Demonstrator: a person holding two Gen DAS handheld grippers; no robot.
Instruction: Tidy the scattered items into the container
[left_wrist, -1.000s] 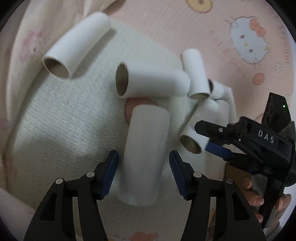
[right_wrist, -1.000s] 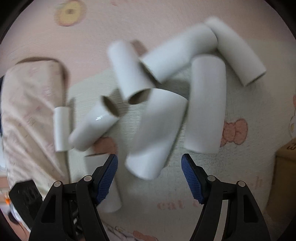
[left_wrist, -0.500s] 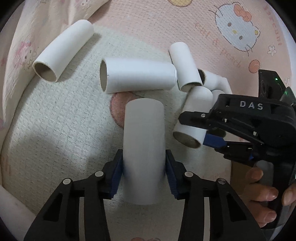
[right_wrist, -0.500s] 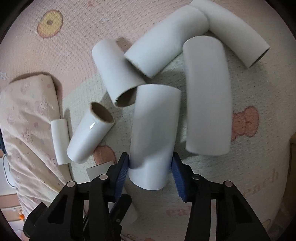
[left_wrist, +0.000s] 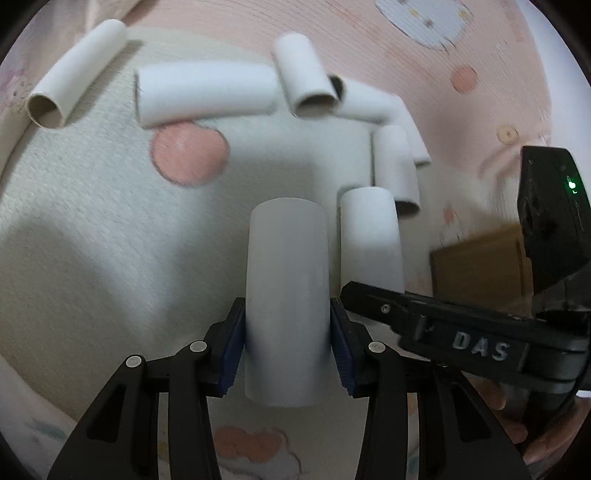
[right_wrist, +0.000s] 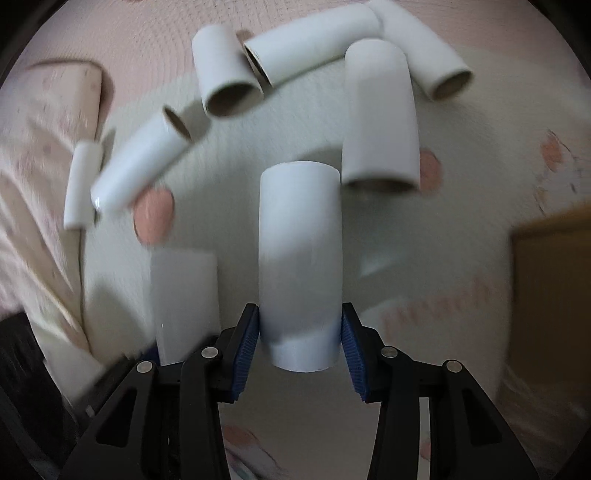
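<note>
Each tool, left (left_wrist: 287, 350) and right (right_wrist: 300, 347), clamps a light, crushable cardboard tube (left_wrist: 286, 295) mid-length; the brown box (right_wrist: 550, 280) is probably the container.

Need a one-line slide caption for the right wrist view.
Right tool grips a white cardboard tube above the mat, more tubes scattered beyond.

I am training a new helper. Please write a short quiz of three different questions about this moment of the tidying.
1. True or false: the left gripper is empty.
2. What does the right gripper hold?
A. a spoon
B. a white paper tube
C. nothing
3. What colour are the gripper pads?

Key:
1. False, it grips a white tube.
2. B, the tube is between its pads.
3. Blue.
</note>
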